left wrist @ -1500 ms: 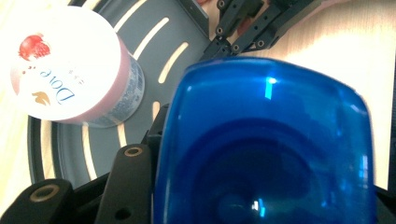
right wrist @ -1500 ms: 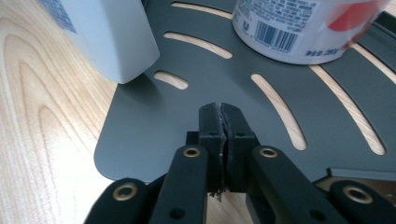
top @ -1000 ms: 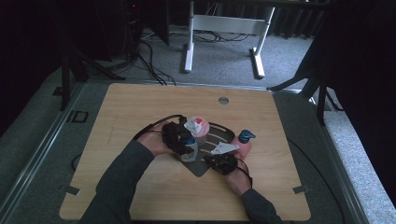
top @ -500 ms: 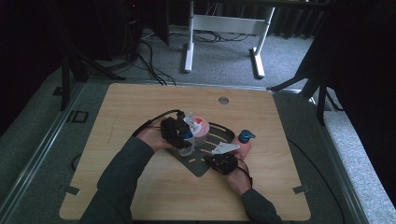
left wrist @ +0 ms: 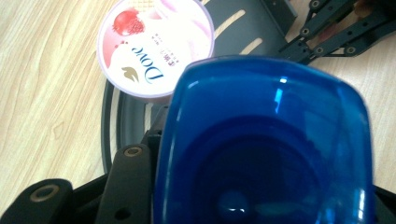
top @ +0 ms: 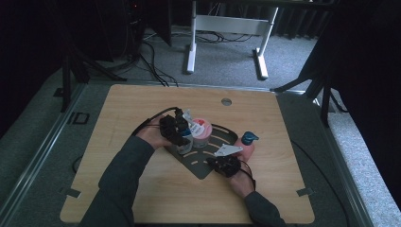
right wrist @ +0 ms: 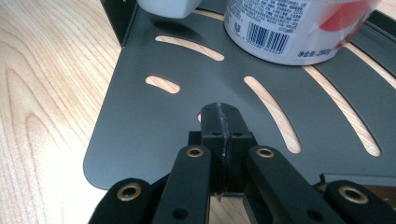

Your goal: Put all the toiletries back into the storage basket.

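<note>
Blue-capped bottle: we see it held in the left gripper, standing at the 9 o'clock edge of the dark tray in the high view.
How it looks: in the left gripper view we look straight down on a glossy, translucent blue cap, squarish with rounded corners; in the high view we see a pale body below it.
Left gripper: its black jaws are clamped on either side of the bottle, seen at the bottom of its own view.
Pink tub: just beside the bottle, at its 3 o'clock in the high view; whether they touch we cannot tell.
What the left gripper view adds: the tub's round lid with a red fruit picture and the word Dove.
What the right gripper view adds: the tub's white side with a barcode, and wood showing through the tray's slots.
Right gripper: jaws pressed tight together with nothing between them, tips over the tray's bare floor.
Pump bottle: pink with a blue top, on the table at the tray's 3 o'clock, next to the right gripper.
Table: light wood, tray near its centre.
</note>
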### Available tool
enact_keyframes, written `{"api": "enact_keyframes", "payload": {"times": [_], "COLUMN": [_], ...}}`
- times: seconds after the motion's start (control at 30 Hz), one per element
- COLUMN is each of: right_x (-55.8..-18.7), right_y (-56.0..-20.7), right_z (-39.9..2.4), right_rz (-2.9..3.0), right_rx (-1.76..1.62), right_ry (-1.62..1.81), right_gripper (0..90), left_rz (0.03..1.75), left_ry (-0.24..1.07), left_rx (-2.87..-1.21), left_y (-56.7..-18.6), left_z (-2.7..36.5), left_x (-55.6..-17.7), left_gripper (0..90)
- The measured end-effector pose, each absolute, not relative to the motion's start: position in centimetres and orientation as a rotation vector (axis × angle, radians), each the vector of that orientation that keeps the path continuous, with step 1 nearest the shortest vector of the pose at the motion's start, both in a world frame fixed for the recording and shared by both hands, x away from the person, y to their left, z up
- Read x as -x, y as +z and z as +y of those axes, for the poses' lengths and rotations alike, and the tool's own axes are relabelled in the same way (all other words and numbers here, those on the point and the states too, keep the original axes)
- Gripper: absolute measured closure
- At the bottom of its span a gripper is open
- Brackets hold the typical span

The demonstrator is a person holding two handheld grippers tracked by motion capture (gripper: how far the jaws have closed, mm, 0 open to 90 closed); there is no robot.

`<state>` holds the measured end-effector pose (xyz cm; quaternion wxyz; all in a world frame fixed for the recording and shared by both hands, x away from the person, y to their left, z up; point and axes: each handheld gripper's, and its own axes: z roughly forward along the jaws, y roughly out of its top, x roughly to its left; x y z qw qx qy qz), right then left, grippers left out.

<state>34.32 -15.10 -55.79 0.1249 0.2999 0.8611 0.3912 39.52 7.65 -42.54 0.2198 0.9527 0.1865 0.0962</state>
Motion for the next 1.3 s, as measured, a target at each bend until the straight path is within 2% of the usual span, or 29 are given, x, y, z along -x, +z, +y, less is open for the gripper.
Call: {"api": "enact_keyframes", "payload": {"times": [0.7, 1.3], "right_x": [-34.3, -34.3], "right_y": [-55.8, -55.8], "right_z": [-15.1, -15.1], "right_rz": [2.509, 2.51], "right_rx": [-0.883, -0.884], "right_ry": [1.146, 1.146], "right_gripper": [90.0, 90.0], "left_rz": [0.65, 0.811], "left_ry": [0.261, 0.323], "left_rx": [-2.635, -2.584], "left_y": [-43.1, -43.5], "left_z": [8.8, 9.2], "left_x": [-41.2, -42.8], "left_gripper": [55.3, 55.3]}}
